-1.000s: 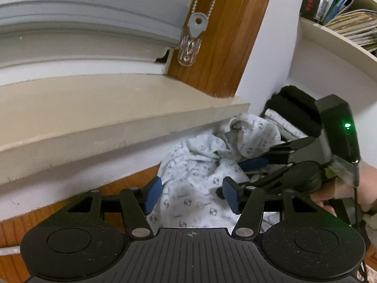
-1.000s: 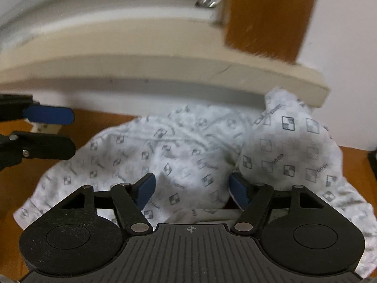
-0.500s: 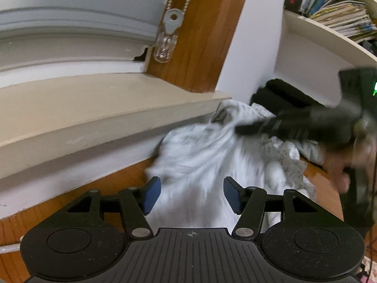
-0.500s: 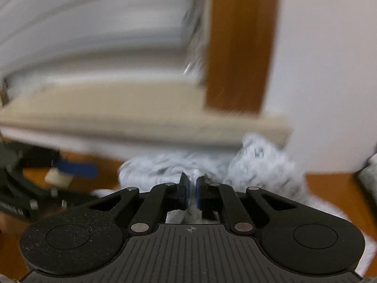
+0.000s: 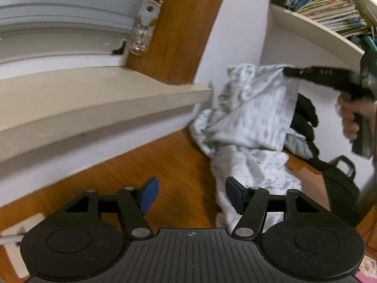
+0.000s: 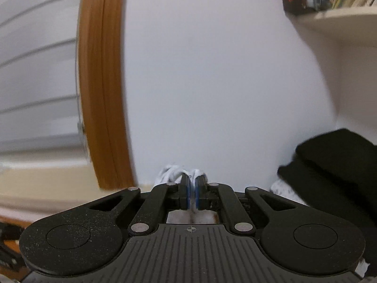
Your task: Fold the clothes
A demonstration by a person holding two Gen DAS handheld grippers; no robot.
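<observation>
Item: patterned white garment (image 5: 254,118), unfolded. I am holding one edge of it pinched in my right gripper (image 6: 192,193), whose blue pads (image 6: 187,194) are pressing together on a thin tuft of the cloth. Seen from my left wrist, that gripper (image 5: 288,72) is sitting at about two o'clock, raised above the wooden tabletop (image 5: 165,165), and the garment is hanging from it in a crumpled drape, its lower part trailing down onto the wood toward five o'clock.

Item: left gripper (image 5: 190,194), empty. Its jaws have just been opening wider and are now standing apart with nothing between them; the right-hand pad (image 5: 233,195) is lying just beside the trailing cloth, though I cannot tell whether it is touching it.

Item: progress. I am judging the fold as barely begun. The garment is lifted but still bunched, with no flat panel, no crease and no matched edges showing. What is left, as I read it: getting a second corner into my left gripper, spreading the cloth out flat, then making every fold.

Item: surroundings. A pale window sill (image 5: 94,103) is running across at ten o'clock, with a wooden frame (image 5: 188,23) above it at twelve. A dark heap of fabric (image 5: 305,115) is lying behind the garment at three o'clock, against the wall and under a book shelf (image 5: 318,28). It is crowding the corner where I am working, so the cloth could catch on it while being spread.
</observation>
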